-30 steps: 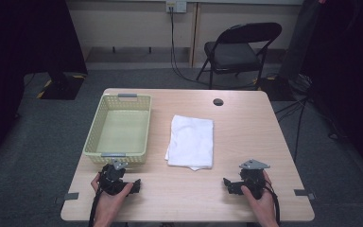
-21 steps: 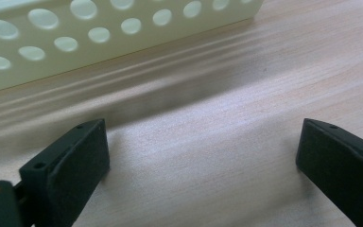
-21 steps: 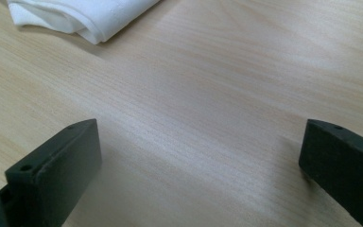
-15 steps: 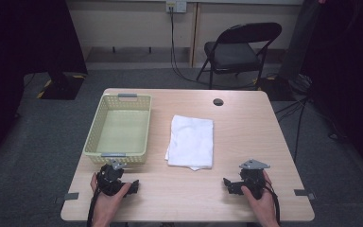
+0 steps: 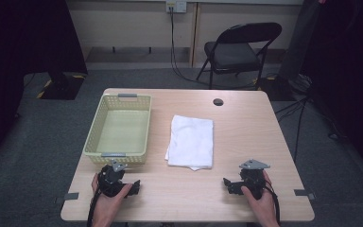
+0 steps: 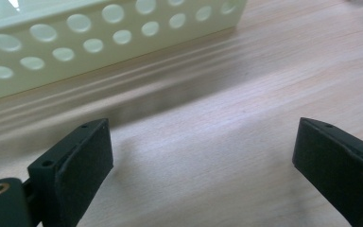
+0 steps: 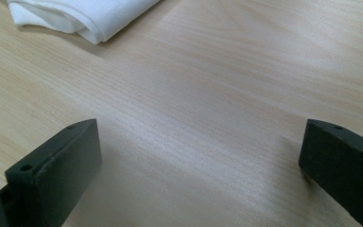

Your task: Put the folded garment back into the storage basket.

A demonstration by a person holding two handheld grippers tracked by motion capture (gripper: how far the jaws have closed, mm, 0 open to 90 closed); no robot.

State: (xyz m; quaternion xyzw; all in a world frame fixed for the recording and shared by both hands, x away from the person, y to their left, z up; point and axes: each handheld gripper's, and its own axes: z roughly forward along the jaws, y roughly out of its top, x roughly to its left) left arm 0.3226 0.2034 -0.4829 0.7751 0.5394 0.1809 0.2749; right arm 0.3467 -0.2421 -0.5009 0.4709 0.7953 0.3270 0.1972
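One table carries one yellow perforated basket at ten o'clock, one folded white towel at centre, and two black grippers at its near edge. One folding chair stands at twelve o'clock.

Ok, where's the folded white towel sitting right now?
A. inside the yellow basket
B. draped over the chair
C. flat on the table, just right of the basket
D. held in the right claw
C: the high view shows the folded white towel lying flat on the table, beside and right of the yellow basket, with both claws open and apart from it.
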